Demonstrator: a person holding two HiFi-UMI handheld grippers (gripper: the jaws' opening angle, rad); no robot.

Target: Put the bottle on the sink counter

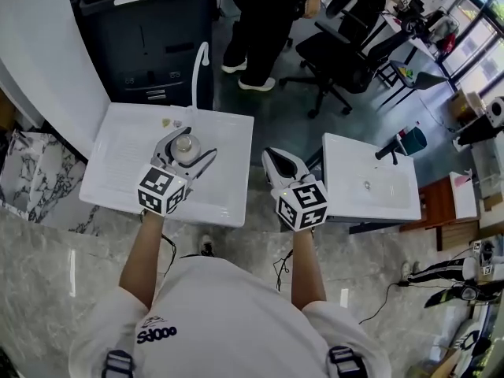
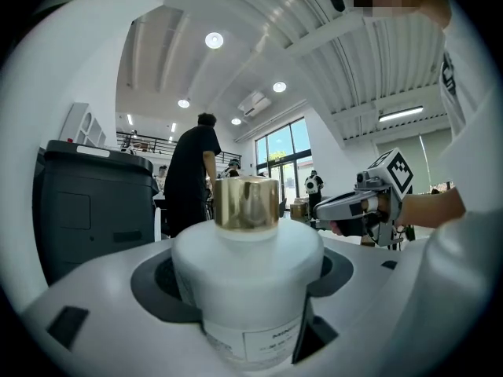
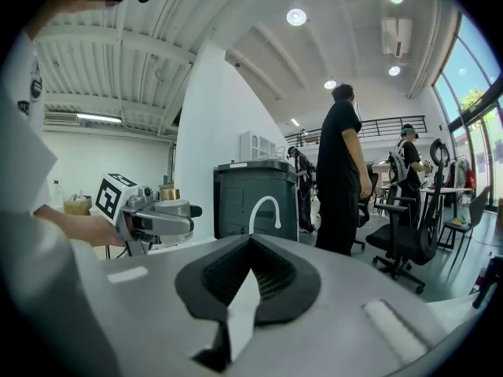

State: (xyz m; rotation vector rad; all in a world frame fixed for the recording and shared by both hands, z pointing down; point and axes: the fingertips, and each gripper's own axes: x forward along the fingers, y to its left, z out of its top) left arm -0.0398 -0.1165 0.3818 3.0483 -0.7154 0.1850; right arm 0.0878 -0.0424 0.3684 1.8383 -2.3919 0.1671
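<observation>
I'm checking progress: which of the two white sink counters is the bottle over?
The left sink counter, the one with the curved white faucet; the left tongs hold the bottle above it.

Sink counter (image 1: 118,160) offers open flat surface; faucet (image 1: 194,81) stands at its far edge.

The bottle (image 2: 247,289) is milky white, with a shiny gold cap (image 2: 246,203) and a pale label (image 2: 271,344) bearing dark print. The left gripper (image 1: 189,145) and right gripper (image 1: 272,157) are light grey with black jaw linings. Their marker cubes (image 1: 162,190) carry black squares on white. The sink counter (image 1: 118,160) is glossy white, the floor (image 1: 47,250) grey-veined marble, and the cabinet (image 1: 150,22) dark charcoal.
</observation>
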